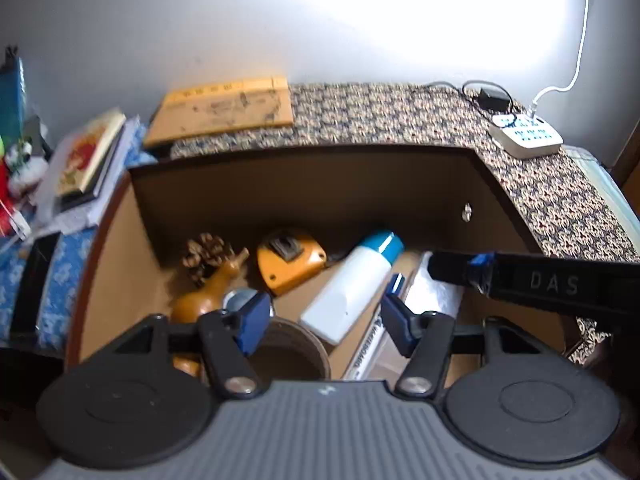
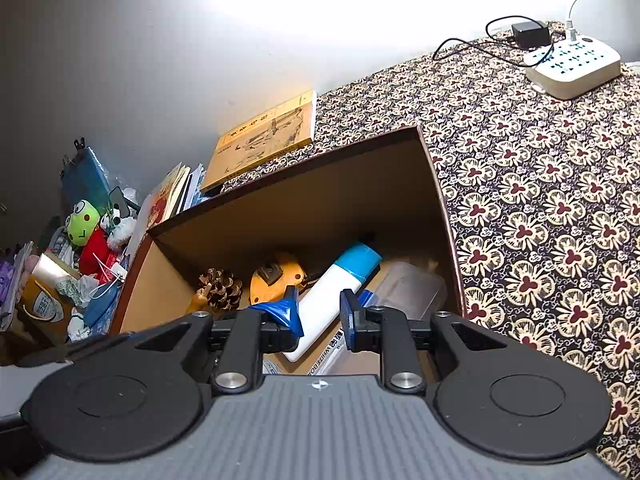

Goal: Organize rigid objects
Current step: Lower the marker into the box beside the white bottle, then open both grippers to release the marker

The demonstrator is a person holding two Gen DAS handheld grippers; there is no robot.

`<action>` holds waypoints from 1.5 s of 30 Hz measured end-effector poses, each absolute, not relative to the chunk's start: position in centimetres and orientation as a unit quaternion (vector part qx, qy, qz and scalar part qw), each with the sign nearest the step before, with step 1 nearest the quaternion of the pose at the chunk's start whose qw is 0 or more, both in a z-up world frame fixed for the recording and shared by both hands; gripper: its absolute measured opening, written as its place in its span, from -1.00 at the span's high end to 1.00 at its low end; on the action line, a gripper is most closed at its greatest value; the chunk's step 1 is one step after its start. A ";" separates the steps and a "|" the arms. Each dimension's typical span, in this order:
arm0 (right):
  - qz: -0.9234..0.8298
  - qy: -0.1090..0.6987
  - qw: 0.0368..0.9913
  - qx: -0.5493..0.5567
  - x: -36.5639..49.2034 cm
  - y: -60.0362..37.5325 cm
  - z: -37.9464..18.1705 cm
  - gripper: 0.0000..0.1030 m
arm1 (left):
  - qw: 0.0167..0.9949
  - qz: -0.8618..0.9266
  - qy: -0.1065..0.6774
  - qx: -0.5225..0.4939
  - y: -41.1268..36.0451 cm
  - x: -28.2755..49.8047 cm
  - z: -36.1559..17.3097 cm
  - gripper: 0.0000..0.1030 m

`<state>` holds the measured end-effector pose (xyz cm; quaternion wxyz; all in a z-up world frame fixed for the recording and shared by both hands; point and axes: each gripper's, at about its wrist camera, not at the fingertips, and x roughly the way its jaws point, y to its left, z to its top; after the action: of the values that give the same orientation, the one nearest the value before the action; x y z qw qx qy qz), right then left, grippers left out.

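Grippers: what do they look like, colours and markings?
Both match. The left gripper and right gripper each have black linkage arms with silver pivot bolts, blue finger pads, two round black discs and a ribbed grey body. In the left wrist view the right gripper's black finger reads "DAS". No cables or sleeves visible.

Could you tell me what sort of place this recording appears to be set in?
Probably a lived-in home room, at an open brown drawer. A floral patterned cloth covers the top, a white power strip sits on it, and a green frog plush toy lies among clutter.
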<state>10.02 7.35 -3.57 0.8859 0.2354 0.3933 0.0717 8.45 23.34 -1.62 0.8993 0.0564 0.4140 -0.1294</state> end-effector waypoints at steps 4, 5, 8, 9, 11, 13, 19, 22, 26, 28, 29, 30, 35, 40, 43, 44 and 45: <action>0.070 0.385 0.891 0.228 9.4 7.3 -3.1 0.91 | 0.903 -0.121 0.407 0.065 23.0 8.1 -0.9 -0.23; 0.070 0.384 0.892 0.228 9.3 7.3 -3.0 0.90 | 0.903 -0.118 0.408 0.066 23.0 8.1 -0.8 -0.26; 0.066 0.380 0.896 0.220 9.0 7.4 -2.6 0.89 | 0.900 -0.110 0.416 0.067 23.0 8.1 -0.7 -0.30; 0.067 0.378 0.897 0.217 8.9 7.5 -2.4 0.89 | 0.900 -0.106 0.417 0.068 23.0 8.1 -0.6 -0.31; 0.067 0.375 0.901 0.210 8.6 7.5 -2.2 0.89 | 0.901 -0.095 0.417 0.076 22.9 8.0 -0.6 -0.33; 0.066 0.373 0.903 0.204 8.3 7.6 -1.9 0.88 | 0.902 -0.084 0.416 0.084 22.9 7.8 -0.6 -0.33; 0.057 0.375 0.906 0.186 7.8 8.0 -1.4 0.86 | 0.899 -0.060 0.424 0.092 23.1 7.6 -0.5 -0.35; 0.056 0.376 0.907 0.182 7.6 8.1 -1.3 0.85 | 0.896 -0.046 0.431 0.098 23.2 7.6 -0.5 -0.36; 0.051 0.382 0.907 0.173 7.3 8.4 -1.1 0.83 | 0.890 -0.036 0.444 0.097 23.5 7.6 -0.6 -0.36; 0.049 0.386 0.905 0.170 7.2 8.5 -1.2 0.81 | 0.888 -0.033 0.448 0.098 23.5 7.6 -0.7 -0.36; 0.049 0.387 0.905 0.170 7.1 8.5 -1.3 0.81 | 0.887 -0.032 0.449 0.099 23.5 7.5 -0.7 -0.36; 0.049 0.389 0.904 0.171 7.1 8.5 -1.3 0.80 | 0.887 -0.031 0.451 0.099 23.6 7.5 -0.7 -0.36; 0.059 0.394 0.900 0.175 6.7 8.5 -1.4 0.78 | 0.885 -0.017 0.454 0.099 23.6 7.3 -0.8 -0.36; 0.076 0.397 0.899 0.167 6.6 8.6 -1.3 0.76 | 0.884 0.005 0.458 0.092 23.7 6.8 -0.7 -0.36; 0.081 0.400 0.898 0.164 6.7 8.4 -1.2 0.74 | 0.883 0.015 0.461 0.090 23.7 6.3 -0.5 -0.36; 0.084 0.400 0.898 0.164 6.6 8.3 -1.2 0.74 | 0.883 0.020 0.459 0.092 23.7 6.1 -0.4 -0.36; 0.088 0.402 0.897 0.162 6.6 8.3 -1.2 0.74 | 0.884 0.025 0.458 0.092 23.6 6.0 -0.3 -0.36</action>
<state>6.56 8.30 -1.20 0.8968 0.1616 0.4024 0.0878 5.97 23.63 -0.33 0.8837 0.0924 0.4582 0.0252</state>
